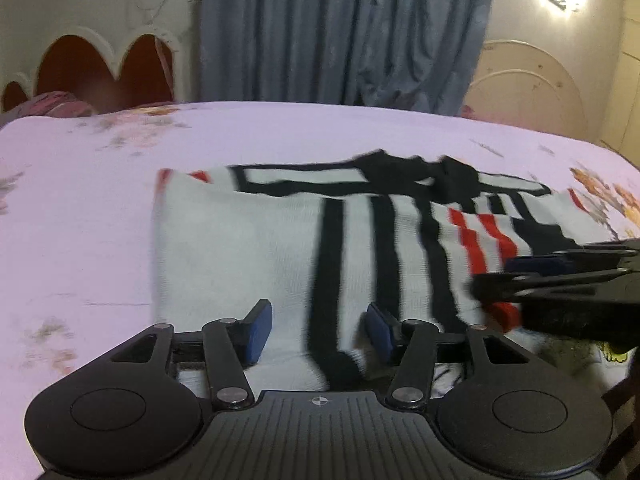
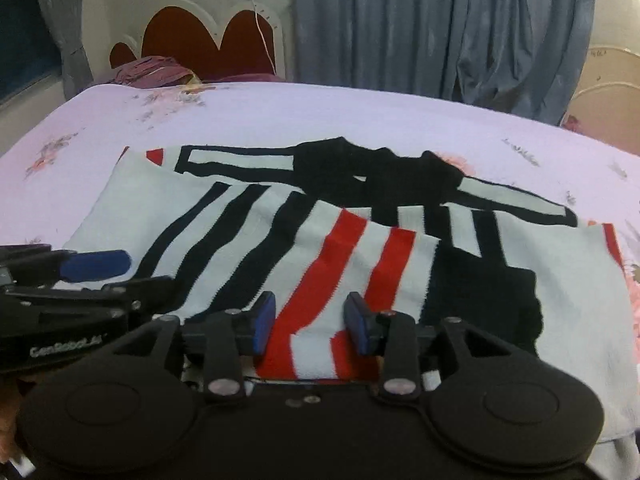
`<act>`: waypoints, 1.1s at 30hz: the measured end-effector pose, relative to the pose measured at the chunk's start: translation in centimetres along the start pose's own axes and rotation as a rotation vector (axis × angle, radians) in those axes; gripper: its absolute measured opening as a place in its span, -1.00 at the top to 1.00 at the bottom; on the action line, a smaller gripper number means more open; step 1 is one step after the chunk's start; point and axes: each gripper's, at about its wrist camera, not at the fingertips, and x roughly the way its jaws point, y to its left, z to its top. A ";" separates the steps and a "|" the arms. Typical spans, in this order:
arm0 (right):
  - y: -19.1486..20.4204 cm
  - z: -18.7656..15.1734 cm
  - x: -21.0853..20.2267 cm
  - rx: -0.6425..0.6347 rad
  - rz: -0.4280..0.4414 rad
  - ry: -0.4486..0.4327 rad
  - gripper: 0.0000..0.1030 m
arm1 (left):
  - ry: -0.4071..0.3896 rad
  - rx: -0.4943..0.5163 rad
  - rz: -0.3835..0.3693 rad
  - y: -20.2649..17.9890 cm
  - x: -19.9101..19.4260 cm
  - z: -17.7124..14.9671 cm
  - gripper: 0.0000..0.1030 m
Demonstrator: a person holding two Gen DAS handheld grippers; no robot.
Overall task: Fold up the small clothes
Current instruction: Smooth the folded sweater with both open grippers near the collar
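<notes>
A small white knit garment with black and red stripes lies spread on the bed; it also shows in the right wrist view. A red-striped part is folded over its middle. My left gripper is open, its blue pads on either side of the near edge of the cloth. My right gripper is open over the red-striped near edge. In the left wrist view the right gripper reaches in from the right. In the right wrist view the left gripper sits at the left.
The bed has a lilac floral sheet, also in the right wrist view. A red and white headboard and a purple pillow stand at the far left. Grey-blue curtains hang behind.
</notes>
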 end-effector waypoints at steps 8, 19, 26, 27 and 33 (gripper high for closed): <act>-3.9 -1.4 -2.0 0.083 -0.111 0.025 0.33 | 0.003 -0.011 -0.002 2.8 -1.7 -1.5 -0.01; -3.5 2.5 -1.5 0.140 -0.049 -0.048 0.41 | -0.052 0.053 -0.015 2.6 1.0 4.0 -0.02; -1.3 5.9 5.5 0.116 -0.093 0.062 0.68 | 0.053 -0.055 -0.003 5.3 7.0 7.0 -0.02; -1.1 6.4 5.0 0.111 -0.094 0.047 0.60 | 0.026 -0.040 -0.005 5.1 6.6 7.4 -0.02; 0.0 7.5 6.8 0.105 -0.024 0.035 0.55 | 0.053 -0.055 0.060 6.9 9.4 8.4 -0.02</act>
